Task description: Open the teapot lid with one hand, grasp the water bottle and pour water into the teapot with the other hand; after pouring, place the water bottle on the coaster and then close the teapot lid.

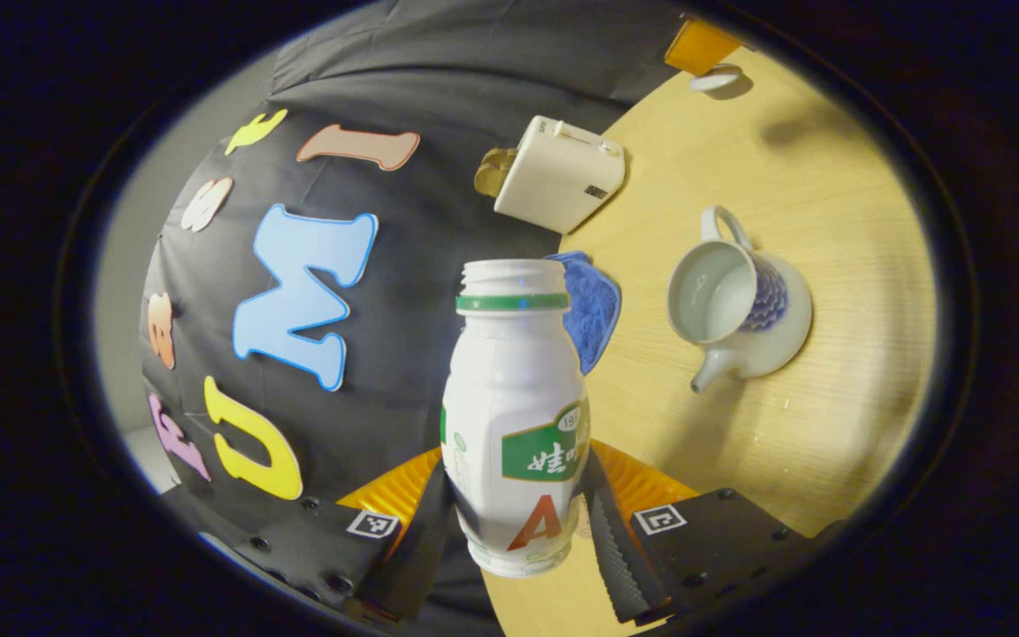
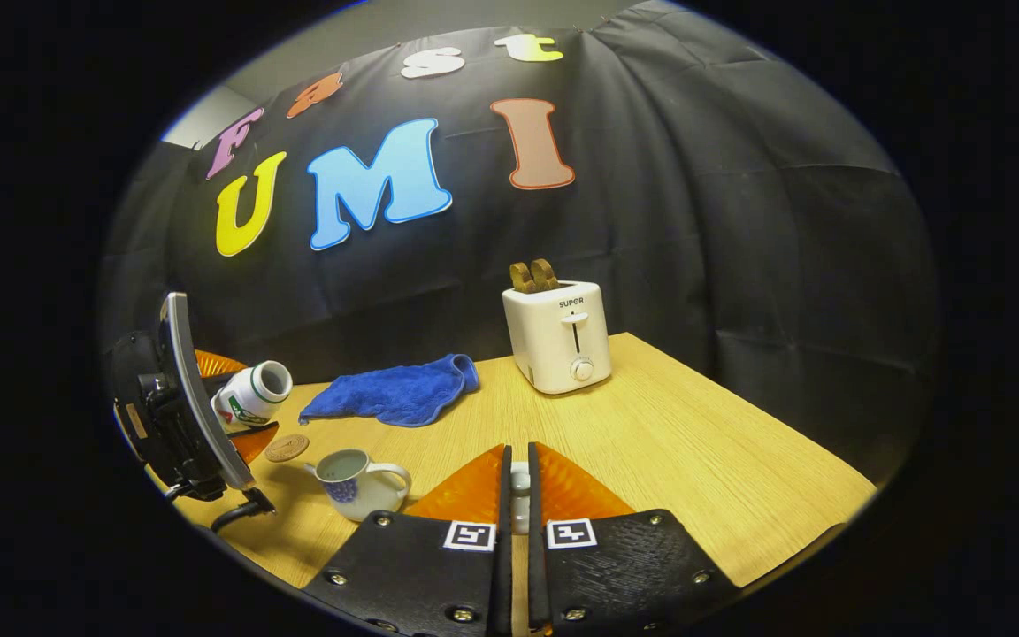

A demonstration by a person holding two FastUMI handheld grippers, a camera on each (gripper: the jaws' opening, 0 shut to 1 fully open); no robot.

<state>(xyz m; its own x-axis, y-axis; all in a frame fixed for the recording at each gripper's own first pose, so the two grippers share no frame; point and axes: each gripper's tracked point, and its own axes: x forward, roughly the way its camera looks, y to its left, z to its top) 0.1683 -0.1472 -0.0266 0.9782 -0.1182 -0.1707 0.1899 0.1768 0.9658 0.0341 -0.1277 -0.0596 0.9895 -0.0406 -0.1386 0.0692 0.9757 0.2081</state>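
Step in hand: the pour, or just about to pour. The left gripper (image 1: 518, 522) is clamped on the water bottle (image 1: 517, 416), both fingers pressing its lower body, cap off, open neck pointing away from the camera. In the right gripper view the same bottle (image 2: 251, 395) is tipped well over toward horizontal, mouth aimed toward the table centre, held up above the table near the left gripper (image 2: 235, 416).

The teapot (image 1: 735, 305) stands on the wooden table (image 1: 828, 221), lid off, opening bare, spout toward the bottle side, handle away. No stream of water visible; the bottle mouth is beside the pot opening, not over it, as far as I can tell. In the right gripper view the teapot (image 2: 355, 480) sits just below and in front of the bottle.

The right gripper (image 2: 518, 504) has its 2 fingers nearly together with a small pale piece, likely the teapot lid (image 2: 519, 495), pinched between them; it's small, so that's a judgement.

The round coaster (image 2: 286, 448) lies on the table just beside the teapot, near the blue cloth (image 2: 399, 389). The white toaster (image 2: 558, 336) stands well apart at the back.

Next: bring the bottle mouth over the pot opening and tilt further, then set the bottle upright on the coaster, then lid back on.
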